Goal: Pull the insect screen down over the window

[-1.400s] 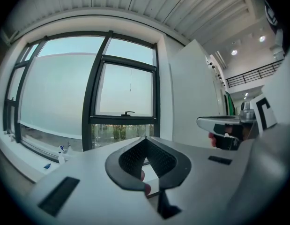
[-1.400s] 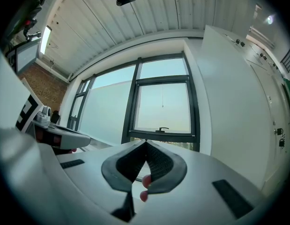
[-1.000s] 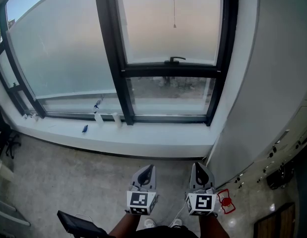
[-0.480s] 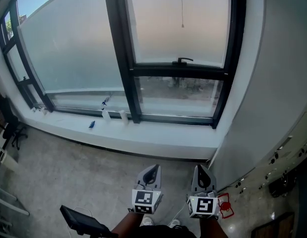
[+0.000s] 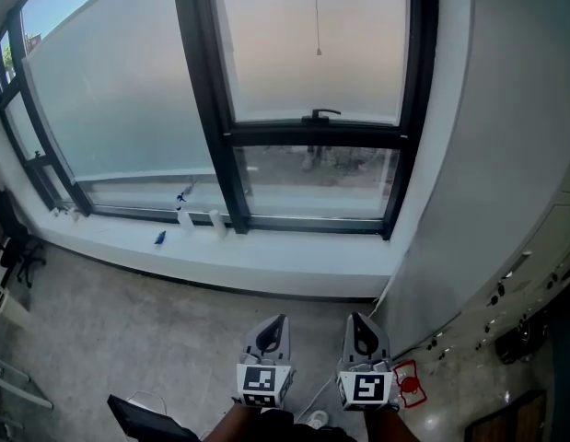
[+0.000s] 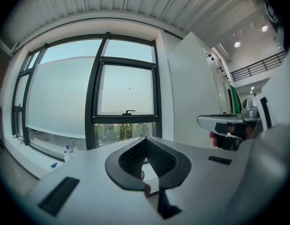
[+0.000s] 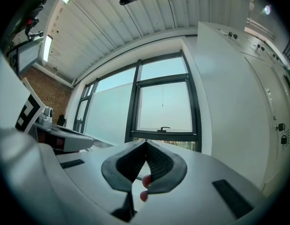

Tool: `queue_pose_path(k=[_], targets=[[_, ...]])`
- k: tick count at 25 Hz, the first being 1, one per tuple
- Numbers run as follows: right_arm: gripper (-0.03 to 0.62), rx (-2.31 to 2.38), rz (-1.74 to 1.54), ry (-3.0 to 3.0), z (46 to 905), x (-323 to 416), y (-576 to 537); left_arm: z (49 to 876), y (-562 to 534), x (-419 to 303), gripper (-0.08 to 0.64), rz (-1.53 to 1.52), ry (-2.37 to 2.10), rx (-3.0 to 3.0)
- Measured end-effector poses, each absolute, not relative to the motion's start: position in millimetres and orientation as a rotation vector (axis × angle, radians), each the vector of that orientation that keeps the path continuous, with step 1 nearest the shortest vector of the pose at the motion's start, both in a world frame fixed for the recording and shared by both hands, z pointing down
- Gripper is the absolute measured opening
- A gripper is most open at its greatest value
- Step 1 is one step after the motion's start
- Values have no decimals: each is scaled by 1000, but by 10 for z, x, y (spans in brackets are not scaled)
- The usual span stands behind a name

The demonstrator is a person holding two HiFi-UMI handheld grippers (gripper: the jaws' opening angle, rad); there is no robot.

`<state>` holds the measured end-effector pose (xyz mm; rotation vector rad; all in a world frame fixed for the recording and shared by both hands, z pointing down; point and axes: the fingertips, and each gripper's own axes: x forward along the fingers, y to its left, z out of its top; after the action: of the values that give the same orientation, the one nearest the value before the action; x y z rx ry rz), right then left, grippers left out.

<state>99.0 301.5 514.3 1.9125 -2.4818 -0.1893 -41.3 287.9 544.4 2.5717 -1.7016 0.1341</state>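
Holding the left gripper (image 5: 281,321) and the right gripper (image 5: 356,319) low and near, side by side, both pointing toward the far window (image 5: 312,134) and well apart from it. Pressing each pair of jaws fully together, gripping nothing, with only the pads meeting at their tips in the left gripper view and the right gripper view alike. Facing the black-framed right sash, with its handle (image 5: 319,113) on the crossbar and a thin pull cord (image 5: 316,12) hanging down the middle of the upper pane, and making out nothing of the insect screen itself beyond that cord, high in the frame. Noting, to the left on the white sill (image 5: 294,261), two small pale bottles (image 5: 185,220) standing just beside each other and a blue-topped spray bottle (image 5: 180,197) just behind them — contents too small to tell. Spotting a small blue thing (image 5: 159,238) lying near them, toward the sill's near edge.
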Motion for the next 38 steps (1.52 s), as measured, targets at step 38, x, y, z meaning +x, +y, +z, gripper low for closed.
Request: queue_pose_path(k=[38], targets=[[3, 2008, -86, -2426, 5201, 324, 1139, 5448, 796, -1261, -2, 84, -1661, 2570]])
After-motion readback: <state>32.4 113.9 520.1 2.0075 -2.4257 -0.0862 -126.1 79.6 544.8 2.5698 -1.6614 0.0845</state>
